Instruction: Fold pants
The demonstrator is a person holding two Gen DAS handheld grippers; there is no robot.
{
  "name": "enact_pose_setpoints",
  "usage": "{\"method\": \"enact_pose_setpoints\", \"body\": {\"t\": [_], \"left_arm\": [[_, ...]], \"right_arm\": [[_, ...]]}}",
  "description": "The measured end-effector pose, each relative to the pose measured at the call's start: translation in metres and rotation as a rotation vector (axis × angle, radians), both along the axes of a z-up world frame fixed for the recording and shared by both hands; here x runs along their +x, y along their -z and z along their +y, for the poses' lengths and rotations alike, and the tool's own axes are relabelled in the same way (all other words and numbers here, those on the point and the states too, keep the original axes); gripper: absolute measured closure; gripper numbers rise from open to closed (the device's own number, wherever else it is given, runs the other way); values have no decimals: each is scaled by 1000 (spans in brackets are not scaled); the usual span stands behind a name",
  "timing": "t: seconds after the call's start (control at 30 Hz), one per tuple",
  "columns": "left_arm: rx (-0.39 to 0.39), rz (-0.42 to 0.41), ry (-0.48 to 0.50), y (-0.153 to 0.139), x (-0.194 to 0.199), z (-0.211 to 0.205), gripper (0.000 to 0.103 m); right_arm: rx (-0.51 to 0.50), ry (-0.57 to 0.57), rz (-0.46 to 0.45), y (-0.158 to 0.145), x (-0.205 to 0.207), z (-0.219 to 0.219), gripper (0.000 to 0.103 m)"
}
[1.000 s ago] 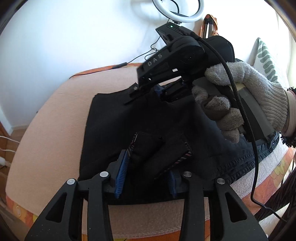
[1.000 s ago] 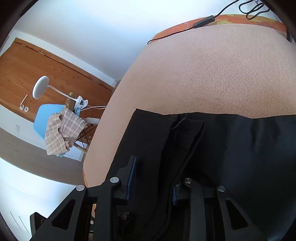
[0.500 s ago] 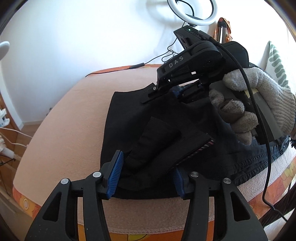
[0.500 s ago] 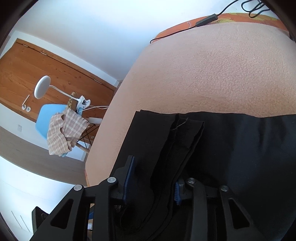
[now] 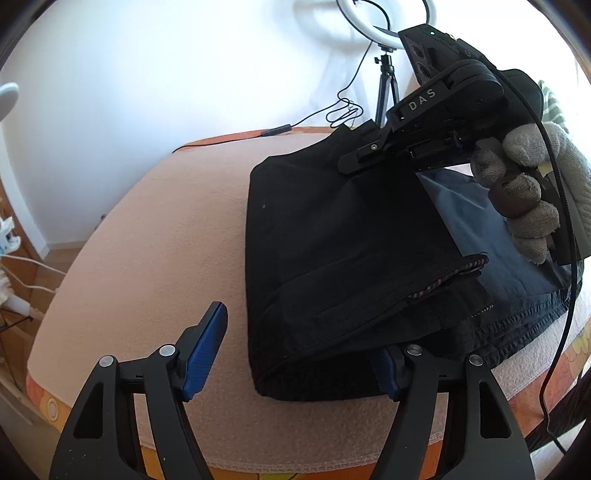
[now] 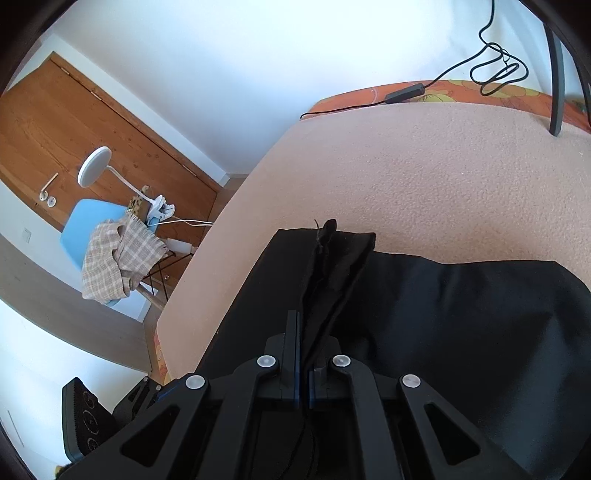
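Left tool point(image 5: 295, 354) jaws just spreading wide, right tool point(image 6: 303, 354) pinched closed

We see bare peach fleece blanket point(image 5: 147, 236) left of the folded black pants point(image 5: 332, 258); a black tripod point(image 5: 386, 88) blocks the far edge

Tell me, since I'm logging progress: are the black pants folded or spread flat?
Folded. The black pants lie as a stacked bundle on the peach blanket, hem ends lying over the waistband.

Pants point(image 5: 332, 266) lie folded on table point(image 5: 147, 240). Left claw point(image 5: 295, 354) at their near edge; right claw point(image 5: 354, 162) at far edge. Ring light point(image 5: 384, 22) behind table.
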State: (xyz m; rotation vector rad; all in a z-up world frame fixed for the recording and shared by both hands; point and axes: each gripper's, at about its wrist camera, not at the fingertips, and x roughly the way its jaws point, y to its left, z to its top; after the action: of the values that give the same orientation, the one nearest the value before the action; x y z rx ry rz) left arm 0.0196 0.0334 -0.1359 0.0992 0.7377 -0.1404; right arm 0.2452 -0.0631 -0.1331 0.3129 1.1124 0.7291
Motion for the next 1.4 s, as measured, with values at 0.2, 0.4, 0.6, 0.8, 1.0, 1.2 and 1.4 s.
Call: {"method": "enact_pose_setpoints", "body": {"t": [0.2,0.4,0.6,0.8,1.0,1.2,1.4], "left_arm": [[67,-36,84,-2,-3,-18,50],[-16,-24,92,-8,4,-11,73],[91,-36,94,-10,-3,-17,73],[157,-92,121,-22,-8,-38,68],[5,-87,231,-41,-5,-58,71],[-82,-78,318,-53,-5,-93,76],[-110,-66,411,-59,-2,-131,76]], "right_arm": [[99,17,85,17,5,-9,74],[156,50,125,27,5,-15,55],[65,38,46,12,-5,-3,101],[94,83,20,-15,-14,-28,103],[104,150,-27,-43,-32,-72,103],[103,235,-60,-60,-54,-125,103],[82,306,-94,-73,-70,-167,103]]}}
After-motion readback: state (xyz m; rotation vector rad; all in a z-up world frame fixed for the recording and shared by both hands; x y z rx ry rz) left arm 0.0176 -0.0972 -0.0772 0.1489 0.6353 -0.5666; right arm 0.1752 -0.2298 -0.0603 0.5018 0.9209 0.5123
